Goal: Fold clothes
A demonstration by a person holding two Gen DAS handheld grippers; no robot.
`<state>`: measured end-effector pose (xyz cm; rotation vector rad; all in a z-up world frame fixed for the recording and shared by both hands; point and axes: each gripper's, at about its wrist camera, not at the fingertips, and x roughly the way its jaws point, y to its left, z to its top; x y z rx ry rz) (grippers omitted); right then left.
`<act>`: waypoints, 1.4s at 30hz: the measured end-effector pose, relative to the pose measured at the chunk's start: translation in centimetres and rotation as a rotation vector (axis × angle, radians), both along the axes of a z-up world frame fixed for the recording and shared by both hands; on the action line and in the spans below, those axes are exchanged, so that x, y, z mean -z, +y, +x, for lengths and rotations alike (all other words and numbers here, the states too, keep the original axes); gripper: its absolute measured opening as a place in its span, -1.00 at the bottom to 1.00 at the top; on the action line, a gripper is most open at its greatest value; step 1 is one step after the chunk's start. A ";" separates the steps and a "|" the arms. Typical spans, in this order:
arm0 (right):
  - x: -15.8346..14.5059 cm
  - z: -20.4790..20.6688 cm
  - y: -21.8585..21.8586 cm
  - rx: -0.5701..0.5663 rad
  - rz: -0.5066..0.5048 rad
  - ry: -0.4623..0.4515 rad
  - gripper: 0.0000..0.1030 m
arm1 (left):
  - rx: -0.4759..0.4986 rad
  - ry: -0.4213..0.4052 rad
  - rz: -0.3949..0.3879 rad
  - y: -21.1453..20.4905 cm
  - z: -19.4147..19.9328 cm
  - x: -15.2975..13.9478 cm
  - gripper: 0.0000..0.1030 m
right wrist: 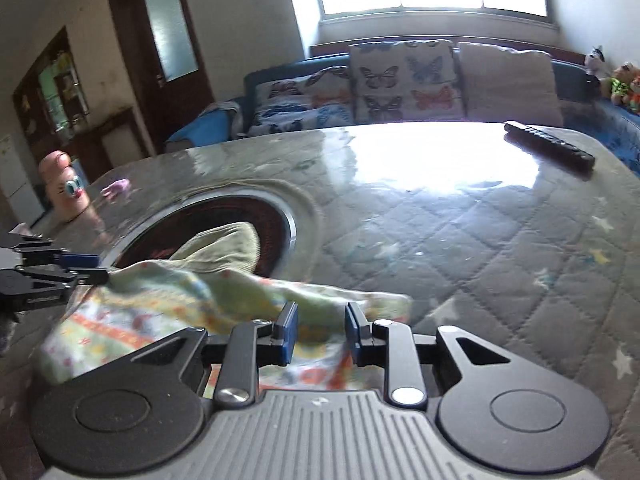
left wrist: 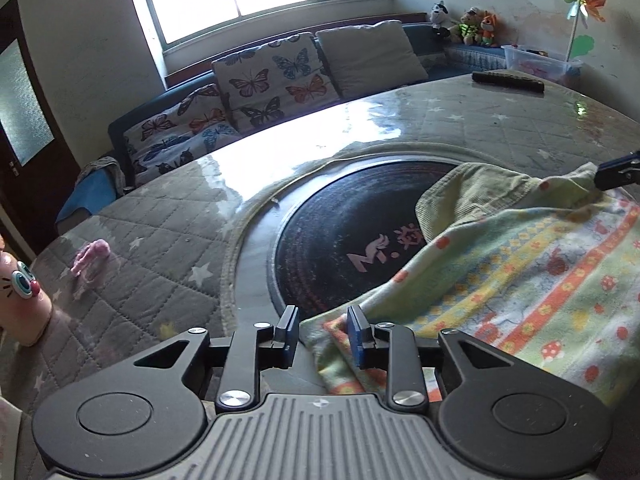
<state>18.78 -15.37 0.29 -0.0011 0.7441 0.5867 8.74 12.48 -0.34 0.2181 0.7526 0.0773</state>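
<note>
both open: left gripper [left wrist: 323,330] fingers apart around corner of patterned green-and-orange fleece garment [left wrist: 532,276], right gripper [right wrist: 321,330] apart above its hem. risk: slipping off glossy quilted table cover [right wrist: 460,216] if pinched shallow.

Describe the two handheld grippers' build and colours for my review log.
The left gripper and right gripper look identical: matte black linkage arms with silver rivets, round black side housings, a ribbed grey centre plate with a small star-like mark, and blue pads on black fingers. No cables, sleeves or hands show.

Right claw [right wrist: 320,334] open over blurry patterned garment [right wrist: 168,300], maybe touching.
</note>
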 end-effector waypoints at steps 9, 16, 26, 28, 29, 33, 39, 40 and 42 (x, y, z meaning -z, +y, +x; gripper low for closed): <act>0.8 0.8 0.5 0.067 -0.053 -0.029 -0.54 | -0.009 -0.058 -0.029 -0.8 -0.2 -2.6 -0.44; -0.8 0.0 2.4 -0.023 0.003 -0.047 -0.52 | 0.113 -0.039 -0.095 -4.8 1.3 -2.2 -0.31; 0.5 1.4 6.3 -0.102 0.006 0.003 -0.69 | 0.120 -0.002 -0.168 -6.6 4.7 -0.4 -0.26; 1.2 2.0 6.3 -0.083 0.012 0.028 -0.69 | 0.107 0.008 -0.175 -6.3 5.0 0.1 -0.29; 1.4 2.1 6.2 -0.079 0.019 0.033 -0.70 | 0.101 0.013 -0.178 -6.1 5.2 0.4 -0.29; 1.6 1.9 6.2 -0.074 0.015 0.021 -0.71 | 0.098 0.010 -0.175 -5.8 5.0 0.6 -0.29; 0.0 0.3 6.2 -0.094 0.019 -0.031 -0.66 | 0.091 -0.017 -0.178 -5.7 3.9 -0.4 -0.27; -0.5 -0.2 6.3 -0.109 0.023 -0.044 -0.66 | 0.093 -0.024 -0.178 -5.7 3.6 -0.7 -0.27; -1.1 -1.0 6.7 -0.144 0.015 -0.057 -0.61 | 0.101 -0.036 -0.179 -5.8 2.9 -1.1 -0.27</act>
